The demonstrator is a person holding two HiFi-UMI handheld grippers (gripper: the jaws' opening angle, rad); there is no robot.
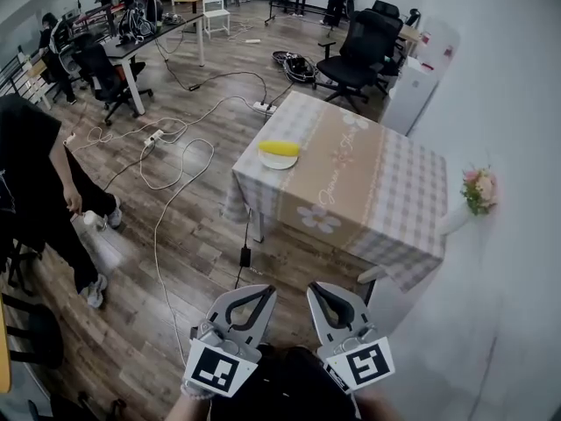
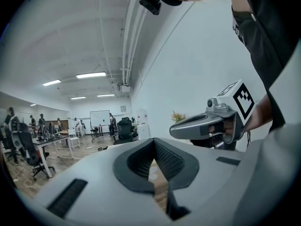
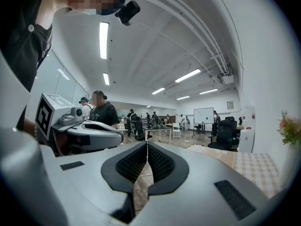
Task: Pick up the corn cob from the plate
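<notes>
Corn cob [image 1: 280, 148]: yellow, lying on a white plate [image 1: 279, 163] at the tabletop's [image 1: 377, 191] far left corner.
Tabletop: checked cloth with a beige centre strip.
Left tongs [image 1: 252, 291]: pressed together, empty, near, well apart from the tabletop.
Right tongs [image 1: 323, 288]: pressed together, empty, beside the left.
Flowers [image 1: 479, 189]: right of the tabletop.

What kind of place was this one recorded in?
Probably an open-plan office or lab: long desks with people working at them, black office chairs, a whiteboard, and a power strip with cables trailing across the wood floor.
</notes>
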